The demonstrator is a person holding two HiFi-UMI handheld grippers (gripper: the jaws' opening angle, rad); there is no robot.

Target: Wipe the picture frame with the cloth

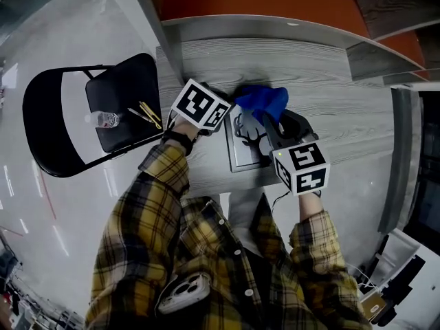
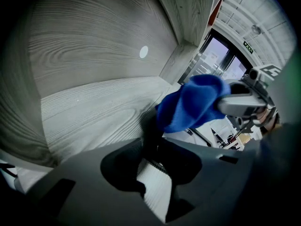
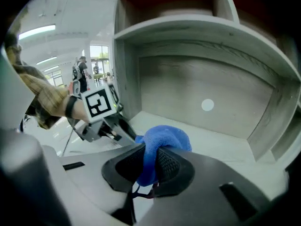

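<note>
A picture frame [image 1: 245,145] with an antler print lies flat on the grey wood-grain shelf [image 1: 316,67]. My left gripper [image 1: 227,117] is at the frame's far left corner; in the left gripper view its jaws are shut on the frame's pale ribbed edge [image 2: 154,188]. A bunched blue cloth [image 1: 261,100] sits just over the frame's far end, with my right gripper [image 1: 276,120] shut on it. The right gripper view has the cloth [image 3: 162,142] squeezed between the black pads, the left gripper [image 3: 109,126] close beyond it. From the left gripper view the cloth [image 2: 193,102] hangs off the right gripper's fingers [image 2: 240,103].
The shelf is a recess with a back wall [image 3: 207,93], an upright [image 1: 148,19] on the left and a board overhead. A black folding chair [image 1: 120,102] stands to the left, holding a water bottle [image 1: 103,119] and yellow-handled tools [image 1: 148,112].
</note>
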